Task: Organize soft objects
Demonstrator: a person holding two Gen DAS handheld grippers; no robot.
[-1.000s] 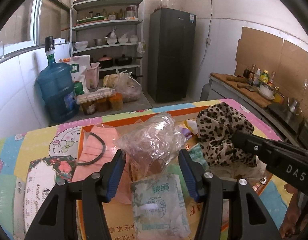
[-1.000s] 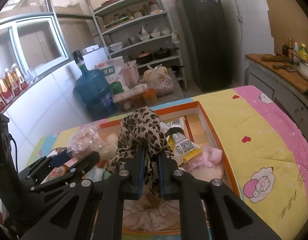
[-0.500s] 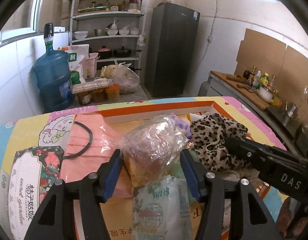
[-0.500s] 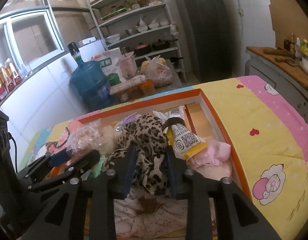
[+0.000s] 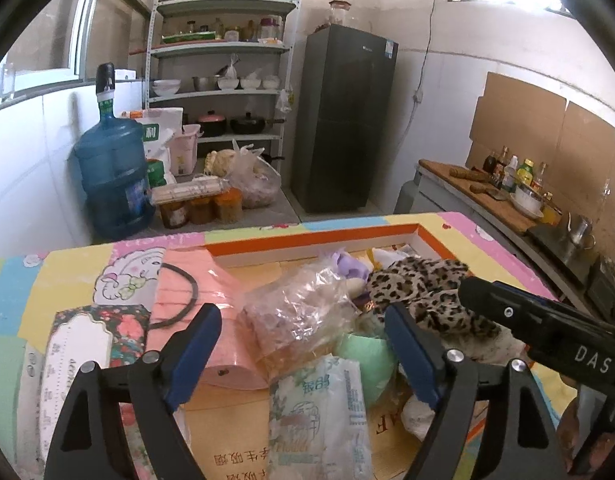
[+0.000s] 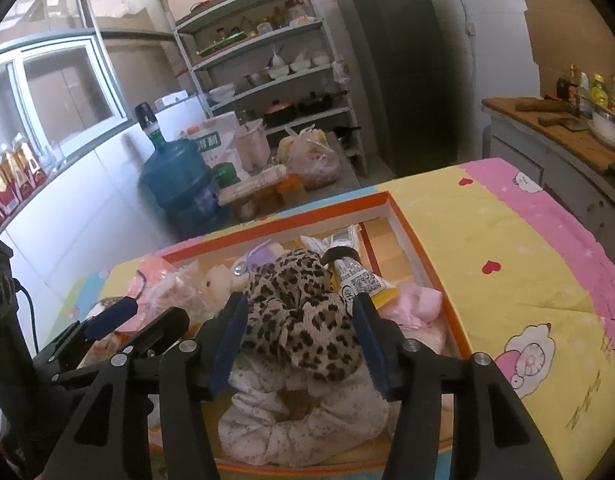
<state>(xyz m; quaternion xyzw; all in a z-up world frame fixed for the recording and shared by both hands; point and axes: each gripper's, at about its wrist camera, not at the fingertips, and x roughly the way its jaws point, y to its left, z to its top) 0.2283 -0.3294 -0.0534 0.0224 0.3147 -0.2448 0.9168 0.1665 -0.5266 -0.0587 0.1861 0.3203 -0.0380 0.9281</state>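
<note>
Leopard-print scrunchie (image 6: 303, 312): crumpled heap inside the orange-rimmed box (image 6: 427, 264), atop a white floral scrunchie (image 6: 291, 428); long axis runs roughly away from the right wrist camera, toward the box's far wall. Yellow tube (image 6: 355, 276) just beside it, cap pointing away.
Right gripper (image 6: 299, 344): jaws wide apart, flanking the leopard fabric, gripping nothing, aimed down into the box.
Left gripper (image 5: 303, 352): likewise spread wide, empty, poised over a clear plastic bag (image 5: 299, 316) and a tissue packet (image 5: 319, 412).
</note>
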